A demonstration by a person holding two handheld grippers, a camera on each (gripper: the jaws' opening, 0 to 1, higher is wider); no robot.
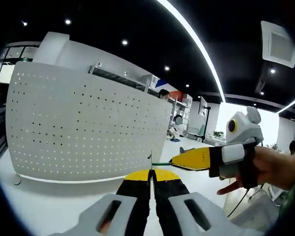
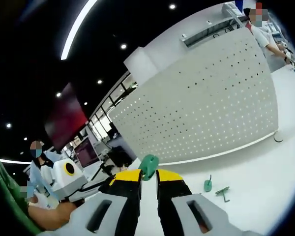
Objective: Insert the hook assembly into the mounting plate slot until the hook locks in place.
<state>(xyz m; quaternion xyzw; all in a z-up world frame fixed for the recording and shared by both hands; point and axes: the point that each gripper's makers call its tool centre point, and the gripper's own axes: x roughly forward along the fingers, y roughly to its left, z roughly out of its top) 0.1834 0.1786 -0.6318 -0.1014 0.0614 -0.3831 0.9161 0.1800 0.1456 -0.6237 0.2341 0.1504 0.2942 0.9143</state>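
A green plastic hook (image 2: 148, 166) with a rounded, disc-like head sits pinched between the yellow-tipped jaws of the right gripper (image 2: 148, 176), which are closed on it; in the right gripper view only the head shows above the jaw tips, so its long axis cannot be told there. In the left gripper view, that gripper (image 1: 174, 161) comes in from the right with a thin green stem (image 1: 161, 163) projecting from its tip, lying roughly level and pointing toward the left gripper (image 1: 151, 173), whose two black jaws with yellow ends are pressed together; a thin upright sliver (image 1: 150, 161) rises at their tips, too small to tell whether it is held. A hand (image 1: 265, 169) strapped in black bands holds the right gripper. Behind stands the mounting plate (image 2: 206, 105), a white panel pierced by regular rows of small round holes, upright on the white table (image 2: 265, 182) and appearing curved through the fisheye; its lower edge meets the table along a bright line. On the table near the panel's foot, to the right of the right gripper's jaws, lie two more small green pieces: a rounded one (image 2: 208, 185) and a slim, T-shaped one (image 2: 222, 192), just beside each other. The table surface is smooth and glossy white.
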